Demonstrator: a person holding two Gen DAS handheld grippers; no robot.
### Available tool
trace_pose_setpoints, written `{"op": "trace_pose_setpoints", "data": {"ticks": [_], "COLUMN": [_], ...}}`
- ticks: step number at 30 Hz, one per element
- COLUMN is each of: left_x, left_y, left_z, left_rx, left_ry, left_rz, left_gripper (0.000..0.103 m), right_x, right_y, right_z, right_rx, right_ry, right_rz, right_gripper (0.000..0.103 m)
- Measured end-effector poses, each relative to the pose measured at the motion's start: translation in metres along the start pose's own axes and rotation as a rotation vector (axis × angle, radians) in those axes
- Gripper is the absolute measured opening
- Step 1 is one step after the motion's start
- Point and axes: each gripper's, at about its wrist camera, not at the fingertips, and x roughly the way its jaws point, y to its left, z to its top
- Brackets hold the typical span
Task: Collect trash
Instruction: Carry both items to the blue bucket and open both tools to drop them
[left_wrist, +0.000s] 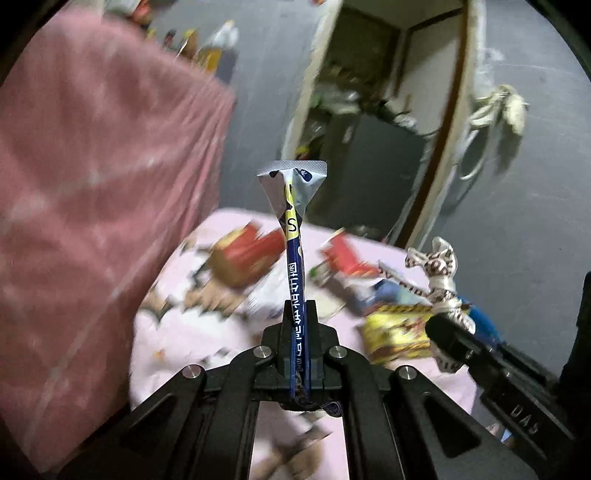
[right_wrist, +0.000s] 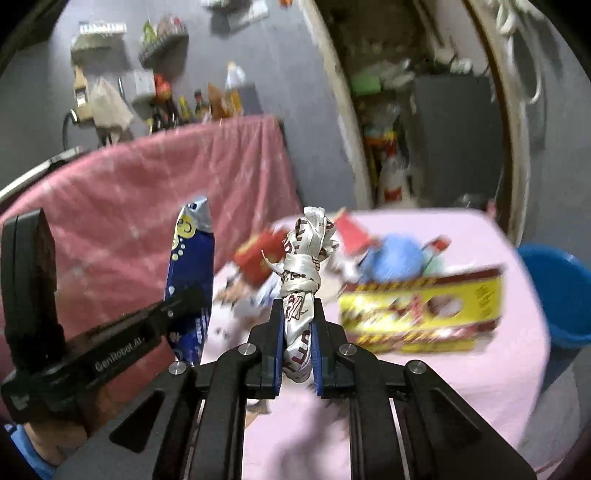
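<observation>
My left gripper (left_wrist: 300, 314) is shut on a flattened blue snack wrapper (left_wrist: 294, 251) that stands up edge-on, with its silver top flared. In the right wrist view the same blue wrapper (right_wrist: 192, 280) shows its face, held by the left gripper (right_wrist: 184, 295) at the left. A knotted white wrapper with brown print (right_wrist: 306, 266) sits pinched in my right gripper (right_wrist: 298, 317), which is shut on it. That knotted wrapper (left_wrist: 439, 280) and the right gripper (left_wrist: 448, 321) appear at the lower right of the left wrist view. Both hang above a pink-covered table (right_wrist: 461, 373) strewn with litter.
On the table lie a yellow carton (right_wrist: 421, 314), red cartons (left_wrist: 243, 254) and a blue crumpled piece (right_wrist: 395, 258). A blue bucket (right_wrist: 554, 295) stands past the table's right edge. A red cloth-covered surface (right_wrist: 166, 192) rises on the left, an open doorway (left_wrist: 373, 110) behind.
</observation>
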Motion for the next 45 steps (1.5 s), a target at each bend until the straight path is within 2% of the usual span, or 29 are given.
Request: {"op": "trace_pose_setpoints", "data": {"ticks": [4, 9, 13, 17, 22, 28, 36, 39, 41, 44, 45], "left_x": [0.005, 0.026, 0.046, 0.077, 0.120, 0.178, 0.225, 0.236, 0.238, 0.239, 0.240], "left_y": [-0.040, -0.099, -0.156, -0.204, -0.252, -0.288, -0.295, -0.294, -0.294, -0.298, -0.297], "left_z": [0.013, 0.024, 0.030, 0.027, 0.020, 0.003, -0.019, -0.023, -0.024, -0.024, -0.025], "left_rx": [0.055, 0.113, 0.122, 0.130, 0.136, 0.146, 0.157, 0.149, 0.153, 0.162, 0.160], "left_ry": [-0.092, -0.183, -0.226, -0.223, -0.153, 0.007, 0.165, 0.187, 0.193, 0.204, 0.205], "left_rz": [-0.079, -0.198, -0.306, -0.378, -0.412, -0.391, -0.372, -0.372, -0.375, -0.367, -0.368], "left_gripper": [0.001, 0.001, 0.001, 0.001, 0.001, 0.001, 0.001, 0.003, 0.003, 0.009, 0.015], "right_x": [-0.029, -0.068, -0.089, -0.104, -0.104, -0.101, -0.082, -0.078, -0.073, -0.072, -0.072], "right_y": [-0.017, -0.062, -0.108, -0.154, -0.215, -0.264, -0.288, -0.296, -0.300, -0.305, -0.306], "right_z": [0.021, 0.043, 0.052, 0.053, 0.046, 0.028, 0.026, 0.026, 0.030, 0.031, 0.031], "right_rx": [-0.025, -0.055, -0.061, -0.049, 0.012, 0.108, 0.166, 0.177, 0.186, 0.196, 0.198], "right_ry": [-0.119, -0.243, -0.295, -0.312, -0.280, -0.239, -0.187, -0.173, -0.171, -0.163, -0.164], "right_rz": [-0.071, -0.210, -0.331, -0.431, -0.529, -0.566, -0.575, -0.579, -0.580, -0.585, -0.582], "right_gripper": [0.010, 0.010, 0.011, 0.011, 0.011, 0.011, 0.016, 0.022, 0.023, 0.028, 0.028]}}
